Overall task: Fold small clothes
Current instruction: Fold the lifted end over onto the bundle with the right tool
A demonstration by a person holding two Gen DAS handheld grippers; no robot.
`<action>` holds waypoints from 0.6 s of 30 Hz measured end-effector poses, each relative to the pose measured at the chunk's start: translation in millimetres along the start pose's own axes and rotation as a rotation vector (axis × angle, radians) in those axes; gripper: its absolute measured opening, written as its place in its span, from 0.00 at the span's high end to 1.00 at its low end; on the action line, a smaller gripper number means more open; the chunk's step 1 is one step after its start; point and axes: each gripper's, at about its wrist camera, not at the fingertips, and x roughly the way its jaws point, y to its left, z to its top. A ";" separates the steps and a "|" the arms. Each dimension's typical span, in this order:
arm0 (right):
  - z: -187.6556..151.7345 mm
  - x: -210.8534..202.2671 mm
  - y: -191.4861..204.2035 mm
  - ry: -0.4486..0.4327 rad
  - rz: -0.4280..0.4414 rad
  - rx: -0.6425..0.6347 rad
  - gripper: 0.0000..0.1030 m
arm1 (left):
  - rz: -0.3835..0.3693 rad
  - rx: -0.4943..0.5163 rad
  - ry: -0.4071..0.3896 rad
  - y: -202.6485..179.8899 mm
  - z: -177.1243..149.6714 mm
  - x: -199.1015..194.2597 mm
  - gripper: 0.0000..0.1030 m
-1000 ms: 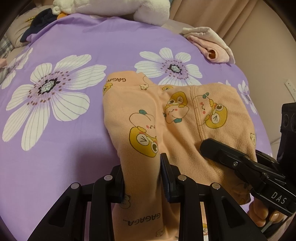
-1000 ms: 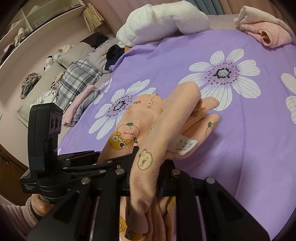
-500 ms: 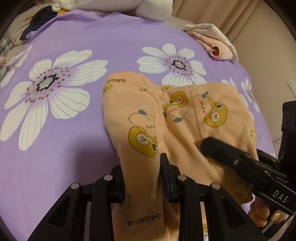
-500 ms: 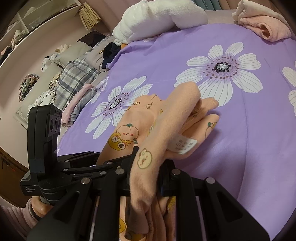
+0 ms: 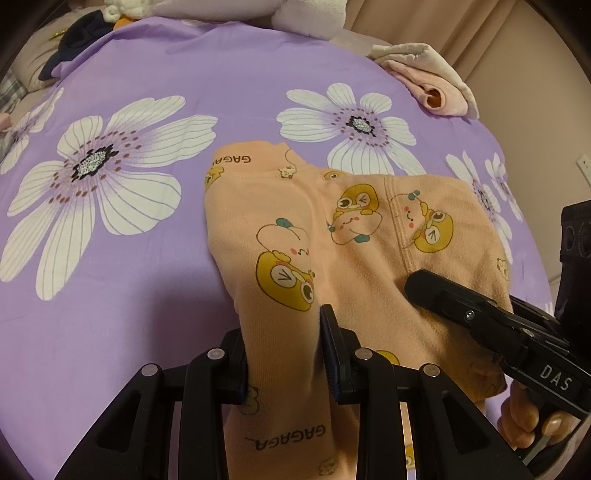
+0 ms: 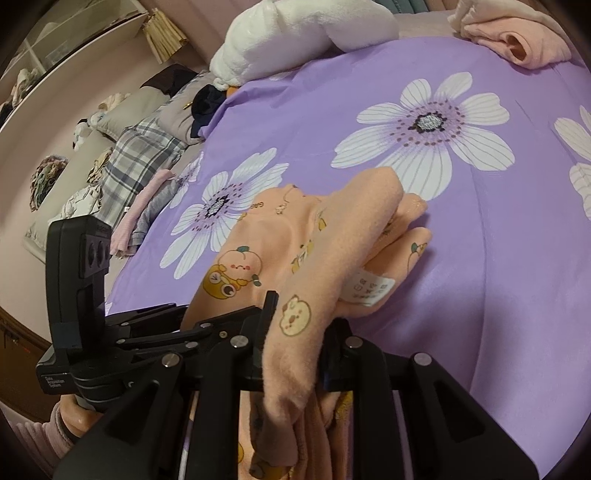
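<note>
An orange child's garment (image 5: 354,236) printed with cartoon animals lies on the purple flowered bedsheet (image 5: 140,302). My left gripper (image 5: 282,354) is shut on its near left edge, which drapes between the jaws. My right gripper (image 6: 295,336) is shut on the garment's (image 6: 332,236) near right edge, lifted in a ridge with a white care label (image 6: 369,288) showing. The right gripper also shows in the left wrist view (image 5: 480,321), at the garment's right side. The left gripper also shows in the right wrist view (image 6: 155,332).
A folded pink and cream garment (image 5: 432,81) lies at the far right of the bed. A white plush blanket (image 6: 306,33) and a dark garment (image 6: 207,107) sit at the far edge. Plaid and grey clothes (image 6: 140,155) pile up beside the bed's left.
Both grippers have moved forward a little over the bed with the garment's near edge still clamped. The garment's fold looks the same.
</note>
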 end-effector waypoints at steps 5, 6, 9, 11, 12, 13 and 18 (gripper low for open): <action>-2.0 0.5 -5.5 0.003 -0.017 0.022 0.79 | -0.001 -0.006 -0.002 1.4 -0.8 0.1 0.72; -2.7 0.8 -7.2 0.004 -0.021 0.028 0.79 | -0.002 -0.009 -0.002 2.6 -0.9 0.2 0.72; -4.6 1.9 -13.2 0.009 -0.031 0.054 0.78 | 0.000 -0.009 -0.004 2.0 -0.9 0.2 0.72; -5.0 2.6 -16.4 0.010 -0.034 0.069 0.77 | 0.003 -0.008 -0.005 1.7 -1.3 0.0 0.71; -5.6 2.9 -18.8 0.012 -0.035 0.080 0.77 | 0.008 -0.007 -0.006 1.3 -1.5 -0.1 0.69; -5.8 3.1 -20.2 0.012 -0.035 0.084 0.76 | 0.018 -0.006 -0.008 1.0 -1.6 0.0 0.65; -7.8 3.1 -26.4 0.016 -0.065 0.103 0.69 | 0.075 -0.007 -0.022 3.9 -2.9 -2.1 0.46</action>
